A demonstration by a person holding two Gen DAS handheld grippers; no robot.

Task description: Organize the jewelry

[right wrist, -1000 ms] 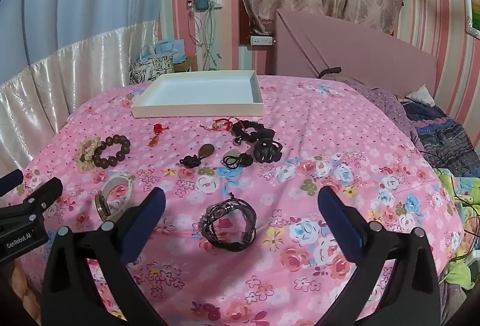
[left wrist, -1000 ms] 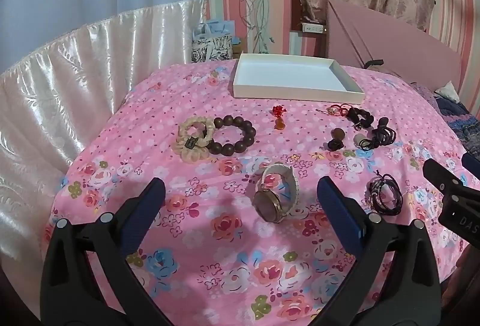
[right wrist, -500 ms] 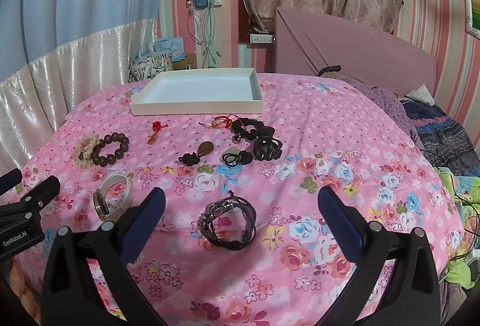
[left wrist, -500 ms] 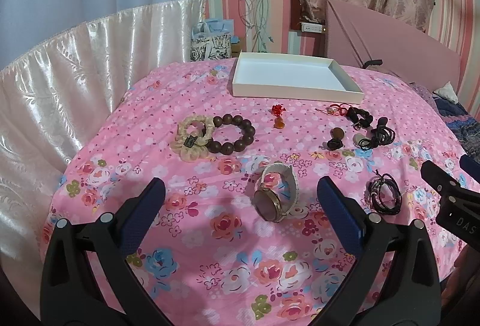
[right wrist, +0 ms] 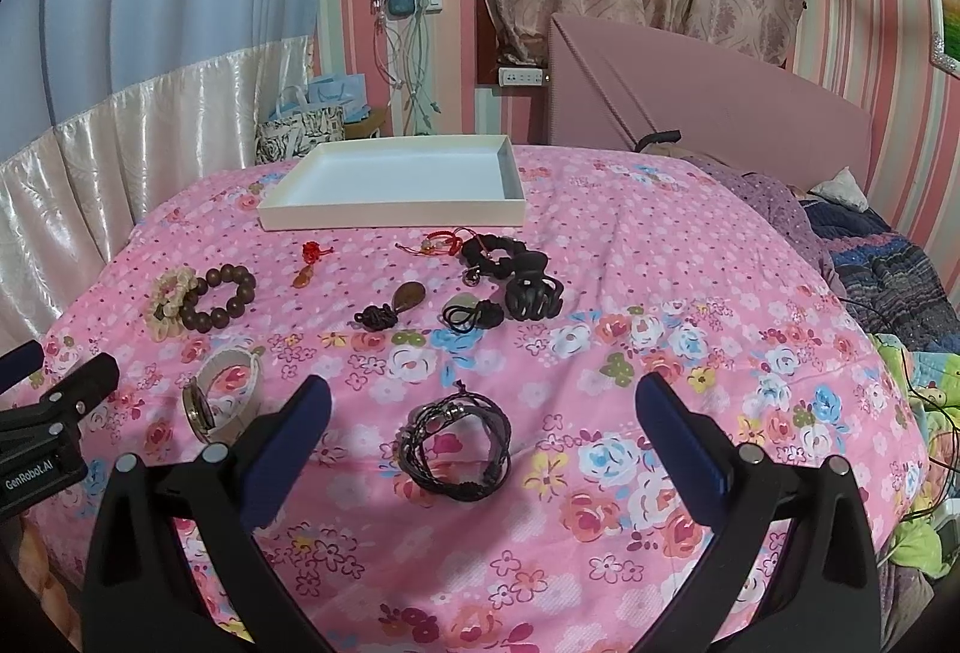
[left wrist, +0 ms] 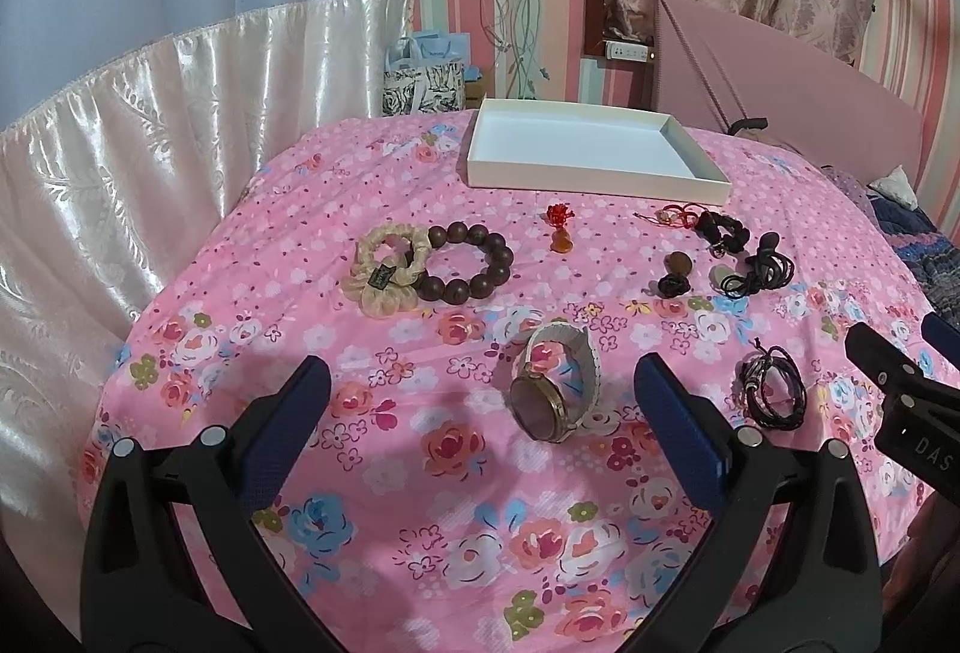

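Note:
Jewelry lies spread on a pink floral bed cover in front of an empty white tray (left wrist: 594, 182), also seen in the right wrist view (right wrist: 390, 218). My left gripper (left wrist: 480, 413) is open and empty, with a gold watch on a white band (left wrist: 555, 392) lying just beyond its fingers. My right gripper (right wrist: 480, 431) is open and empty, with a black cord bracelet (right wrist: 459, 446) lying between its fingers. Farther off lie a brown bead bracelet (left wrist: 471, 263), a cream scrunchie (left wrist: 384, 272), a red knot charm (left wrist: 559, 230) and several dark pieces (right wrist: 510, 275).
A satin bed skirt (left wrist: 150, 143) rises at the left and a pink headboard (right wrist: 690, 89) at the back right. Rumpled blankets (right wrist: 888, 269) lie at the right. A patterned gift bag (left wrist: 423, 83) stands behind the bed. The right gripper's body (left wrist: 900, 401) shows in the left wrist view.
Both views have shifted only slightly; the jewelry has not moved and both grippers stay open.

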